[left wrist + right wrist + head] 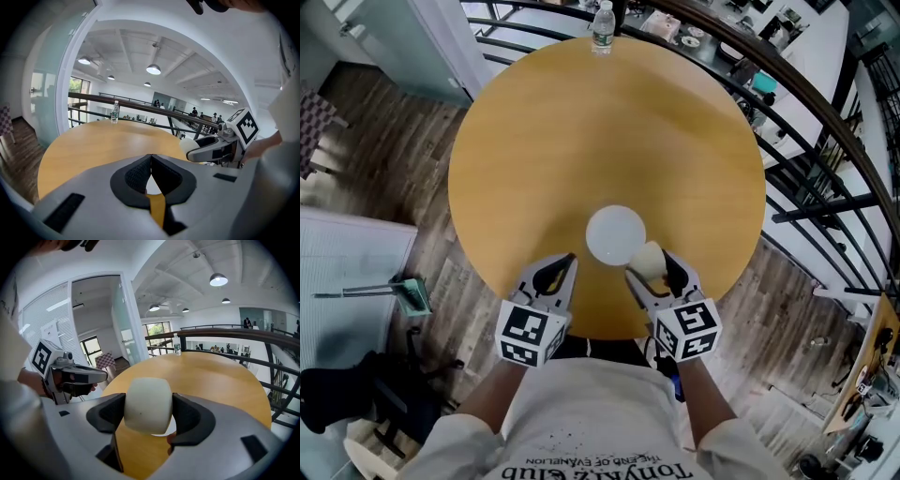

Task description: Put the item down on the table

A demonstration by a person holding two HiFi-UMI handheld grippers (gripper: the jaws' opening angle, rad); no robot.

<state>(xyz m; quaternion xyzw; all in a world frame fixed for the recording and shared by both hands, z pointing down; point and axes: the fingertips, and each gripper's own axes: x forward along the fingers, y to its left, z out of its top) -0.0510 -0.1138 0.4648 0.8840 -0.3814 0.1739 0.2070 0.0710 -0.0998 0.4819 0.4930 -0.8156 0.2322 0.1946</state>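
Our right claw (148, 414) is clamped on the cream rounded item (147, 403), one pad against each flank. The item bulges out past the pads (it looks soft, so we judge that a sudden release could let it spring or roll). It appears to hang above the counter (609, 131), by the near rim of a white disc (614, 232) lying there. Our left claw (151, 164) is pressed together on nothing, just left of the disc.

To do the put-down well, we should choose bare wood or the disc before descending. Then we lower until the item's underside rests flat, and only then part the jaws slowly, enough to clear both flanks. Withdrawing straight back should stop a pad from dragging it. We are close to the counter's near edge, so setting the item a little further in seems safer. The water bottle (602, 28) at the far rim is well out of the way.
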